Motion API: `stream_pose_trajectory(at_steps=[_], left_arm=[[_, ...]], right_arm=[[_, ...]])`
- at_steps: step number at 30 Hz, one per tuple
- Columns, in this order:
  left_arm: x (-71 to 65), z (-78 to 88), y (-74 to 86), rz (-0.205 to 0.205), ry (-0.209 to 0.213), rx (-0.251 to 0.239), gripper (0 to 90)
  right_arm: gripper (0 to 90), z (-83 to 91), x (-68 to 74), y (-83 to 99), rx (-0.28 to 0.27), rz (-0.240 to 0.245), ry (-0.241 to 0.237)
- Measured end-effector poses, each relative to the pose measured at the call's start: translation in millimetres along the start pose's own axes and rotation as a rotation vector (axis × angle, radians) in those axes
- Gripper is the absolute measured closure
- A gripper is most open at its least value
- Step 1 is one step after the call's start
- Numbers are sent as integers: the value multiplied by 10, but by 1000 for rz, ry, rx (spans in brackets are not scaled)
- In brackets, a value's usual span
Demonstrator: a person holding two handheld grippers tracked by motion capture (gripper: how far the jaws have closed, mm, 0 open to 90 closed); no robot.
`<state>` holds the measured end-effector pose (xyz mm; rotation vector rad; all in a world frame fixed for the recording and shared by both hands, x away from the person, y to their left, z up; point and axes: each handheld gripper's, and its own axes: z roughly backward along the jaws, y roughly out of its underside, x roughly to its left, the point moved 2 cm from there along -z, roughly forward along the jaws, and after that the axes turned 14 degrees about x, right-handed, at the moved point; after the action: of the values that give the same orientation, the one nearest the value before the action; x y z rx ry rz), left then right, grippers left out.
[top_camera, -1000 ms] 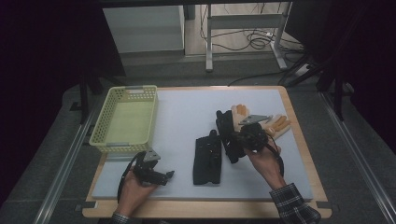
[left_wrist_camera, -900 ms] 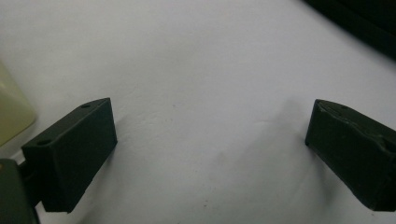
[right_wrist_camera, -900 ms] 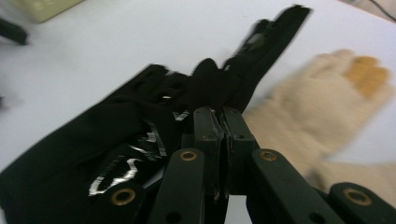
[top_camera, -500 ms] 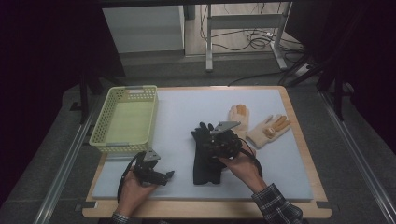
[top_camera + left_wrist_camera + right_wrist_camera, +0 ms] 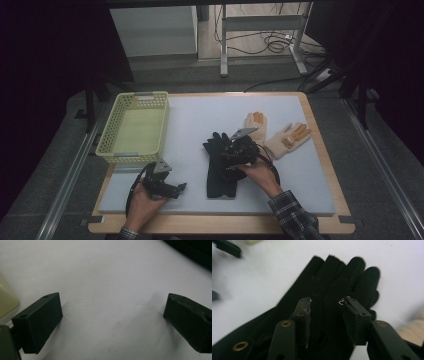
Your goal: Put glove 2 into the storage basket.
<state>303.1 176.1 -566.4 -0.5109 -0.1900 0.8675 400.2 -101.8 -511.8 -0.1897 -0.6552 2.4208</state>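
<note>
a yellow basket sits at the mat's left; two cream gloves lie at right.

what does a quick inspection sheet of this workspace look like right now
surface: white mat on a wooden table, no spills seen
job's things: black gloves lying flat mid-mat, stacked
clutter: yellow basket at left; two cream gloves at right
grippers: right gripper over the black gloves, jaws just opening, pads apart; left gripper open over bare mat
cables: loose coil on the floor behind the table
surroundings: grey cabinet, metal frame legs, dark sides
</note>
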Motion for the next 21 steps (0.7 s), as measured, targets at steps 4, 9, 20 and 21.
stream_pose_trajectory(at_steps=[4,9,20,21], left_arm=[[2,1,1,-3,-1,2,20],[2,0,1,-3,-1,3,20],[0,-2,-1,1,0,-1,20],[-1,-2,-1,2,1,-2,20]], right_arm=[[587,-226,11,2,27,35,18],[866,-197,9,24,37,13,7],[880,30,101,4,11,-74,59],[880,83,130,3,8,-86,60]])
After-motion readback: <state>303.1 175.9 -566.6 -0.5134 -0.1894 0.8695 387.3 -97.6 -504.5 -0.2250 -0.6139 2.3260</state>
